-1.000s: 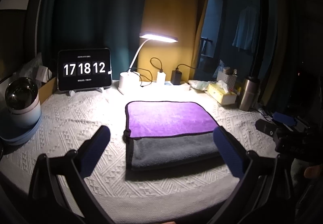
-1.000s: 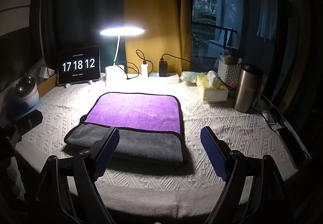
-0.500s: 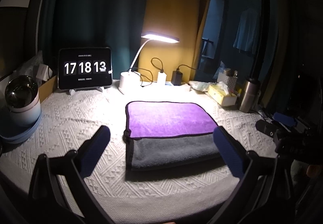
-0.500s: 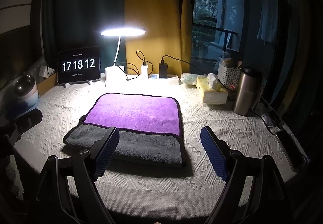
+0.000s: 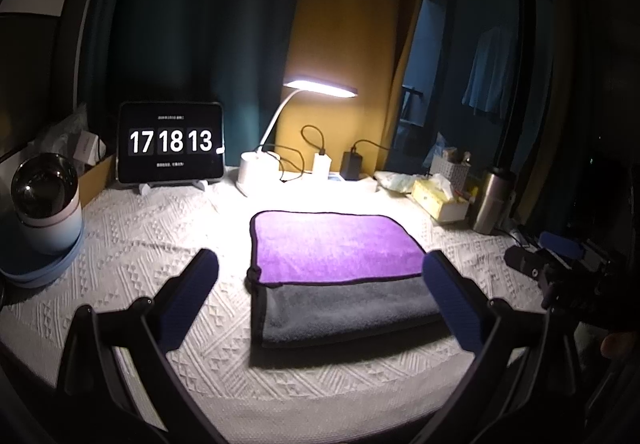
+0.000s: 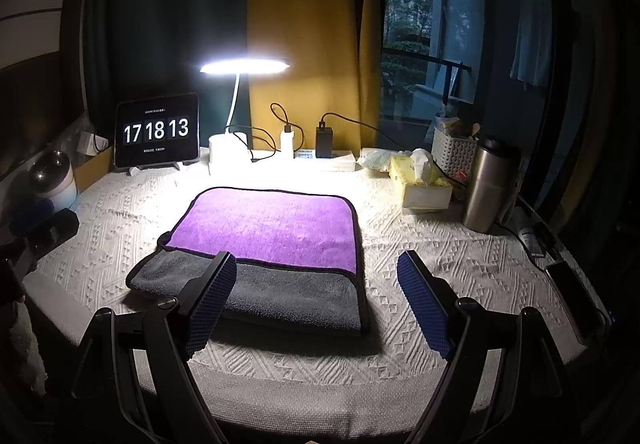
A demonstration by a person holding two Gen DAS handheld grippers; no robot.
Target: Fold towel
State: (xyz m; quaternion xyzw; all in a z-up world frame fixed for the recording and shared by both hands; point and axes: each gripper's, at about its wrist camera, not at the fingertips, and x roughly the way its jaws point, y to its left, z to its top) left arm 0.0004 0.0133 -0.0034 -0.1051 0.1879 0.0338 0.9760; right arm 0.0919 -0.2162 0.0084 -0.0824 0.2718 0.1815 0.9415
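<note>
1. Nearest the cameras, both tongs are spread wide and hold nothing. The left tongs (image 5: pixel 320 284) hang over the near edge of the table (image 5: pixel 132 240), and the right tongs (image 6: pixel 316 296) hang likewise, well above the cloth.
2. Just beyond them lies the towel (image 6: pixel 272 228), flat on the white knitted table cover. It looks already folded: a purple face lies on top, and a grey strip shows along the near side, with a dark hem.
3. Judged from this, the task is either done or wants one more fold, probably sideways.
4. To fold again well, bring each pair down on the two corners of one short side and pinch every layer together, not only the top one.
5. Lift low, carry the edge across, and match the hems before letting go; the plush pile may slip.
6. Farther back stand the clock tablet (image 5: pixel 170 142), the lit lamp (image 6: pixel 244 66), the tissue box (image 6: pixel 420 184) and the steel flask (image 6: pixel 490 184), all well apart from the towel.
</note>
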